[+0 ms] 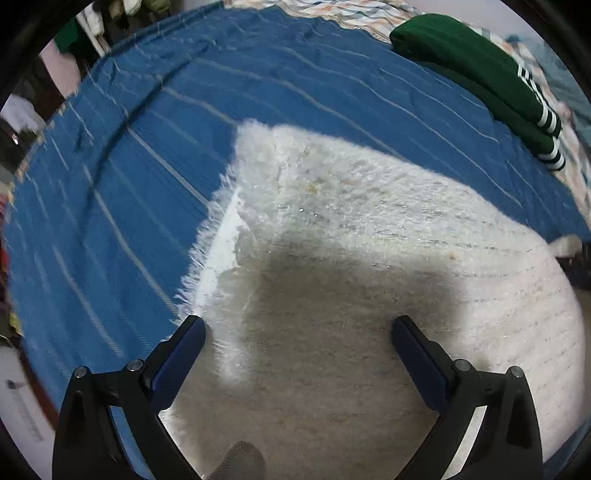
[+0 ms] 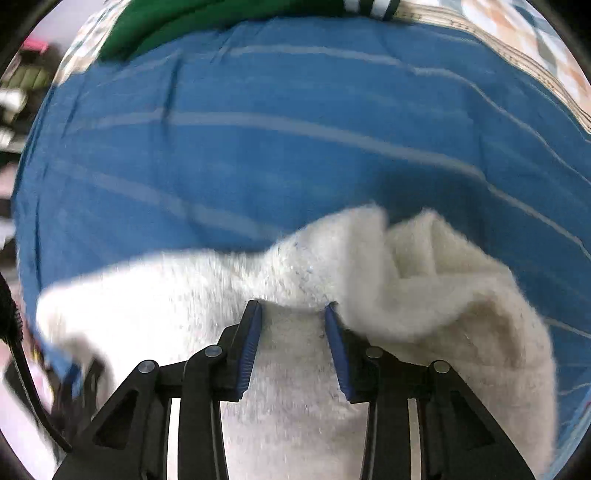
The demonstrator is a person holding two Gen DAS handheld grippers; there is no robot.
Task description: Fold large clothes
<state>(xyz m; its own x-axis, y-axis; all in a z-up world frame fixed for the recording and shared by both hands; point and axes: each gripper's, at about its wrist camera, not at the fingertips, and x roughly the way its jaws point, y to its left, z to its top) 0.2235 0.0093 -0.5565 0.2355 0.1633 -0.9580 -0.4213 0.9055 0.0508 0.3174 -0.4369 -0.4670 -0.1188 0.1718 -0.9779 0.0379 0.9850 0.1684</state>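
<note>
A white fuzzy sweater point(image 1: 351, 221) lies on a blue sheet with pale stripes point(image 1: 147, 147); its fringed edge faces left. My left gripper point(image 1: 299, 325) hovers just over it, pointing down, jaws wide open and nothing pinched. In the right wrist view the sweater point(image 2: 184, 288) is bunched into a loose fold at the right. My right gripper point(image 2: 293, 307) points down into it, jaws partly closed, with a thick ridge of the fabric held between the blue pads.
A folded green garment with white stripes point(image 1: 472, 70) lies at the far side of the bed, also in the right wrist view point(image 2: 166, 22). Patterned bedding point(image 2: 535, 48) borders the blue sheet point(image 2: 258, 147). Room clutter shows past the bed's left edge.
</note>
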